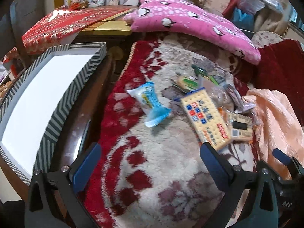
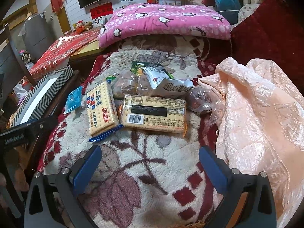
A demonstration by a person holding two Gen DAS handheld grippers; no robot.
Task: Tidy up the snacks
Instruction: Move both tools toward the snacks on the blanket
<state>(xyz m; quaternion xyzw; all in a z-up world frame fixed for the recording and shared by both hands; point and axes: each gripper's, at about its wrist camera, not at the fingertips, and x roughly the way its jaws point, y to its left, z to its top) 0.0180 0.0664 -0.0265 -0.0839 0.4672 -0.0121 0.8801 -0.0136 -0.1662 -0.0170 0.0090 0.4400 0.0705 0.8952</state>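
Both claws stood wide open, empty: left claw, right claw | cracker packs mid-frame on blanket | striped box at left

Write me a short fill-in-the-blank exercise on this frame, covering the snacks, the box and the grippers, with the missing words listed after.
1. Both the left gripper and the right gripper hold ____.
2. The striped box is white inside and looks ____.
3. The cracker pack with the barcode lies with its ____ side up.
4. The pillow is pink with a ____ print.

Missing words: nothing; empty; back; penguin
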